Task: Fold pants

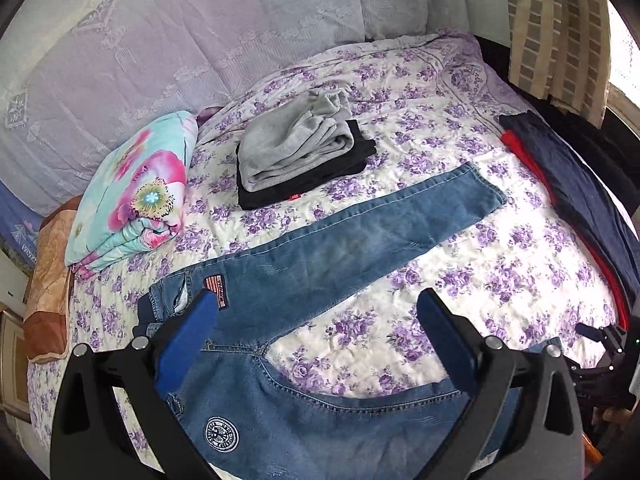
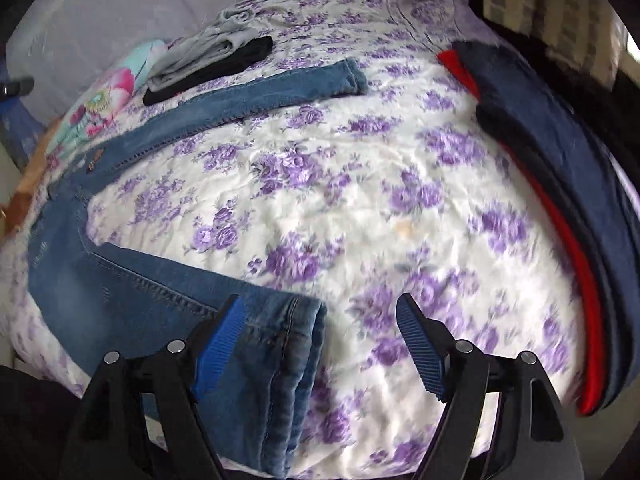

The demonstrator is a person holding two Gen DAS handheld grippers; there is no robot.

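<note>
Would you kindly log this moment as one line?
jeans spread flat, legs apart | left gripper open near waist | right gripper open at near-leg hem | unfolded

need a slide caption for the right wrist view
Open right claw over the hem of the near leg of the blue jeans, spread on a floral bedspread.

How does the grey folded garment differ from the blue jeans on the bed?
The grey garment is folded into a compact bundle, while the blue jeans lie spread out with legs apart. The grey garment sits on a black folded garment; the jeans lie directly on the floral bedspread. The grey garment looks soft and plain; the jeans carry patches. Both rest untouched by either tongs.
</note>
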